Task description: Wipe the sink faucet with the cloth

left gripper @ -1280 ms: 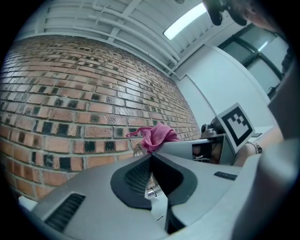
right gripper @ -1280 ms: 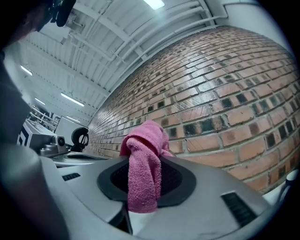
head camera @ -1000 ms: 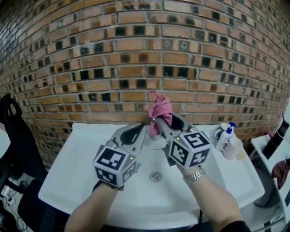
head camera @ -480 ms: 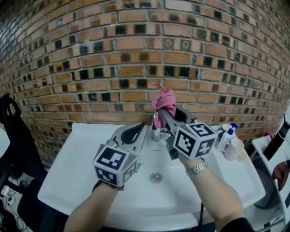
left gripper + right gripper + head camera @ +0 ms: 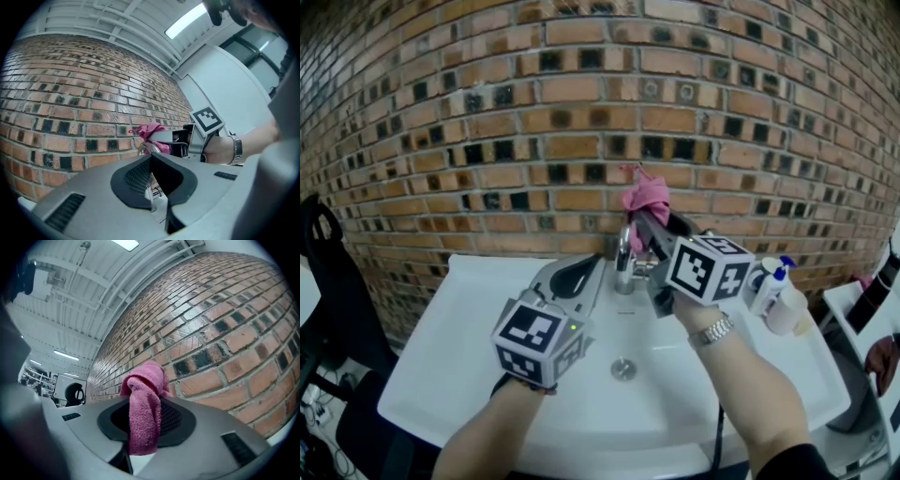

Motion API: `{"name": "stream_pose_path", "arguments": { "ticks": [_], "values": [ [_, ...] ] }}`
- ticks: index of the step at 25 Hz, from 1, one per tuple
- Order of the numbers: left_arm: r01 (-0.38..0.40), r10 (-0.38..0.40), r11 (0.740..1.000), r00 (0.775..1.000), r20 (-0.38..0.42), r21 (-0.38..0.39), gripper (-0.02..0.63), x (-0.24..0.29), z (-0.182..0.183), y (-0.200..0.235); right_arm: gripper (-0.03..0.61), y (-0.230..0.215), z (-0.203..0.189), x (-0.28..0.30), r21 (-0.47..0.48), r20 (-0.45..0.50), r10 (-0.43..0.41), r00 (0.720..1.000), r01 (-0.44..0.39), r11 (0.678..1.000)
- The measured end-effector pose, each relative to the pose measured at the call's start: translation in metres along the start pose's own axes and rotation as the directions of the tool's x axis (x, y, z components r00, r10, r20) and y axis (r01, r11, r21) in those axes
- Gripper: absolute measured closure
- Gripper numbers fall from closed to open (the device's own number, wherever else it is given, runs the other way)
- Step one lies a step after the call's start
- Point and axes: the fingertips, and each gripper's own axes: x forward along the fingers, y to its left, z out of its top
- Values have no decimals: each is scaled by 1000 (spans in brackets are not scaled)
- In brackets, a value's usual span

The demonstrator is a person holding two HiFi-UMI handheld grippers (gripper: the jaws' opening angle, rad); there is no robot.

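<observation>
A chrome faucet (image 5: 624,255) stands at the back of the white sink (image 5: 459,328), against the brick wall. My right gripper (image 5: 639,222) is shut on a pink cloth (image 5: 645,195), which sticks up just above and right of the faucet's top. In the right gripper view the cloth (image 5: 143,423) drapes over the shut jaws (image 5: 147,401). My left gripper (image 5: 598,264) is shut with nothing in it, its tips just left of the faucet's base. In the left gripper view the faucet (image 5: 143,149) shows behind the closed tips (image 5: 151,157), the cloth (image 5: 152,132) above.
A pump bottle (image 5: 766,279) and a pale container (image 5: 785,309) stand on the sink's right rim. The drain (image 5: 623,368) lies in the basin's middle. A black chair (image 5: 323,248) is at the far left; the brick wall (image 5: 534,122) rises right behind the faucet.
My right gripper has carried the cloth up and to the right, from in front of the faucet to above it, uncovering the spout. The left gripper has not moved.
</observation>
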Motion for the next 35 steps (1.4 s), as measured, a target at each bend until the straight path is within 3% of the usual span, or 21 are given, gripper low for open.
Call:
{"name": "stream_pose_path", "arguments": {
  "ticks": [13, 22, 27, 35],
  "values": [
    [-4, 4, 1000, 1000, -26, -21, 611, 3, -13, 7, 479, -42, -26, 18, 135, -71, -53, 996, 62, 989],
    [-2, 1, 999, 999, -33, -43, 611, 4, -20, 6, 479, -53, -45, 21, 135, -121, -82, 989, 98, 986],
    [-3, 1, 999, 999, -36, -54, 611, 5, -24, 7, 480, -57, -61, 21, 65, -172, -117, 978, 130, 989],
    [-2, 0, 998, 999, -41, -57, 611, 4, -28, 7, 482, -54, -83, 17, -192, -256, -228, 940, 181, 964]
  ]
}}
